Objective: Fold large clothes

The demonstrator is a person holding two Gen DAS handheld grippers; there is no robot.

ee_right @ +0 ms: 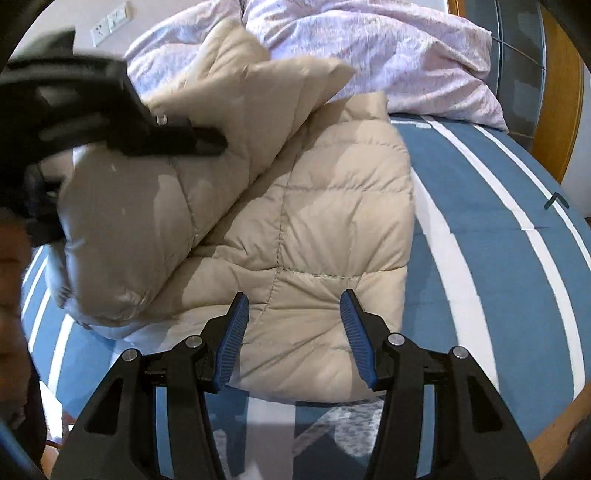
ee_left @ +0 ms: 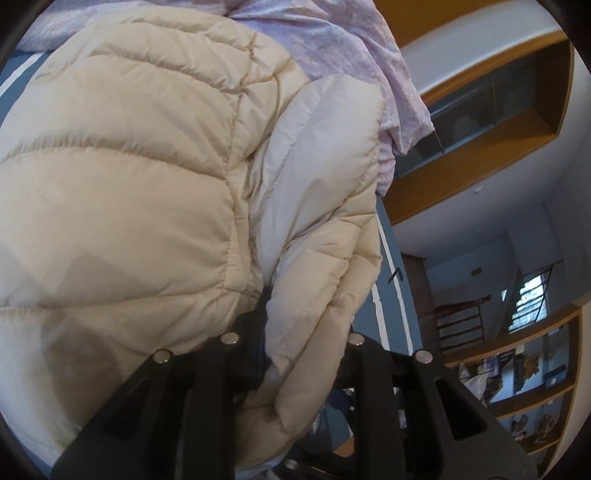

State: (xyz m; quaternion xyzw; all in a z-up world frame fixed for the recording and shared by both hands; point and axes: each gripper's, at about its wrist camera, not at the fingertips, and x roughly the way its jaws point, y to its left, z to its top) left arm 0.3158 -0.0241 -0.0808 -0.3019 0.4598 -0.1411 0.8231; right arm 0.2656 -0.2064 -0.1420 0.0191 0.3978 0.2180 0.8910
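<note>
A beige quilted puffer jacket [ee_right: 314,236] lies on a blue and white striped bed [ee_right: 498,236]. It fills the left wrist view [ee_left: 129,166]. My left gripper [ee_left: 295,354] is shut on a fold of the jacket's edge and holds that part lifted over the body of the jacket; its fingertips are buried in the fabric. It also shows in the right wrist view [ee_right: 207,142], clamped on the raised flap. My right gripper [ee_right: 293,314] is open and empty, just above the jacket's near edge, its blue pads [ee_right: 236,339] apart.
A crumpled lilac duvet [ee_right: 388,55] lies at the head of the bed, behind the jacket. Wooden shelves and cabinets [ee_left: 535,387] stand beyond the bed's edge. A wall socket [ee_right: 110,22] sits at the far left.
</note>
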